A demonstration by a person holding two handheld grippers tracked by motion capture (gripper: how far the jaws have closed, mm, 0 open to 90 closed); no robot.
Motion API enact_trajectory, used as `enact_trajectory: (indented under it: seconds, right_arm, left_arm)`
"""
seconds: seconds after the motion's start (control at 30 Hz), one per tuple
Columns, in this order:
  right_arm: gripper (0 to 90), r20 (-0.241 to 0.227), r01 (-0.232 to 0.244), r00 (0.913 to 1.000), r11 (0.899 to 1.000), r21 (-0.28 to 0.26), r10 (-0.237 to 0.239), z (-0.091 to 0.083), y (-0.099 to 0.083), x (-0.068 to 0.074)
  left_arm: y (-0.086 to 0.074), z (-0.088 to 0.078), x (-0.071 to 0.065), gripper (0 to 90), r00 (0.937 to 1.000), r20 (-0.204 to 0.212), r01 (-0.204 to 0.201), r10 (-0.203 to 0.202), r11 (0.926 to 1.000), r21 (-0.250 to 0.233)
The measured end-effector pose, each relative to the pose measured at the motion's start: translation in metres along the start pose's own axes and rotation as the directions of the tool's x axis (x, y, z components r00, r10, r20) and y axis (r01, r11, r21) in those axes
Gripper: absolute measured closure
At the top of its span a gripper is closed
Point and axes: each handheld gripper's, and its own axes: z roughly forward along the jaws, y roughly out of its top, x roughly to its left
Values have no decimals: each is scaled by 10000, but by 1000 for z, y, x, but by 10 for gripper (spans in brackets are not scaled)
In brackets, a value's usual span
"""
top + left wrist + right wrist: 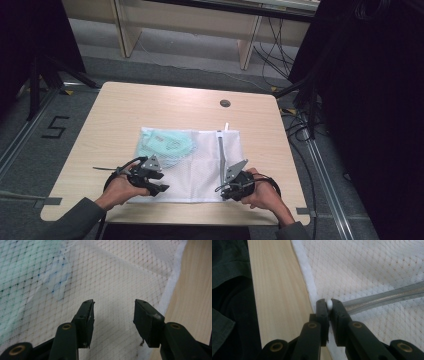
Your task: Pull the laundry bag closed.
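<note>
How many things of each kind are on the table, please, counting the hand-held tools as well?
White mesh bag: 1
Pale green item inside the bag: 1
Grey zipper on the bag: 1
White zipper pull, pinched in the right tool: 1
Hand-held tools, right plus left tool: 2
Total: 6

Probably lab: floor rails (26,131), loose cables (280,42).
</note>
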Motion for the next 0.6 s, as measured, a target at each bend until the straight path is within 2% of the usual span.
enact_trajectory:
  seconds: [0.23, 0.3, 0.33, 0.37, 0.4, 0.43, 0.5, 0.53, 0.6]
  right_arm:
    - [863, 24, -10, 10000, 10000, -61, 10, -2, 0, -1]
    - [864, 28, -29, 10000, 10000, -88, 29, -3, 0, -1]
    - [865, 19, -143, 9999, 9999, -61, 143, -3, 0, 0]
    - [865, 45, -272, 9996, 9996, -63, 272, -4, 1, 0]
    - [865, 35, -363, 9993, 9993, -18, 363, -5, 1, 1]
    - [865, 0, -469, 9989, 9989, -55, 469, -6, 1, 1]
    - [865, 92, -411, 9991, 9989, -210, 413, -7, 2, 0]
    - [865, 120, -418, 9990, 9987, -303, 422, -8, 2, 0]
    - [865, 151, -417, 9990, 9985, -365, 423, -9, 3, 0]
  left_arm:
    - [1, 0, 0, 498, 9997, 11, -241, 241, 9997, 32]
    - [1, 0, -2, 497, 10000, 9, -46, 46, 10000, -24]
    - [2, 0, -2, 496, 9997, -20, -247, 247, 9997, -81]
    - [3, 2, -6, 492, 9999, -127, 19, -26, 9987, -506]
    - [5, 3, -10, 485, 9997, -30, 224, -226, 9978, -631]
    - [5, 3, -10, 481, 9997, -30, 224, -226, 9978, -631]
    - [12, 5, -23, 476, 10000, -49, -30, 25, 9946, -1039]
    - [12, 5, -23, 474, 10000, -49, -30, 25, 9946, -1039]
    - [17, 7, -32, 473, 9995, 63, -300, 311, 9914, -1277]
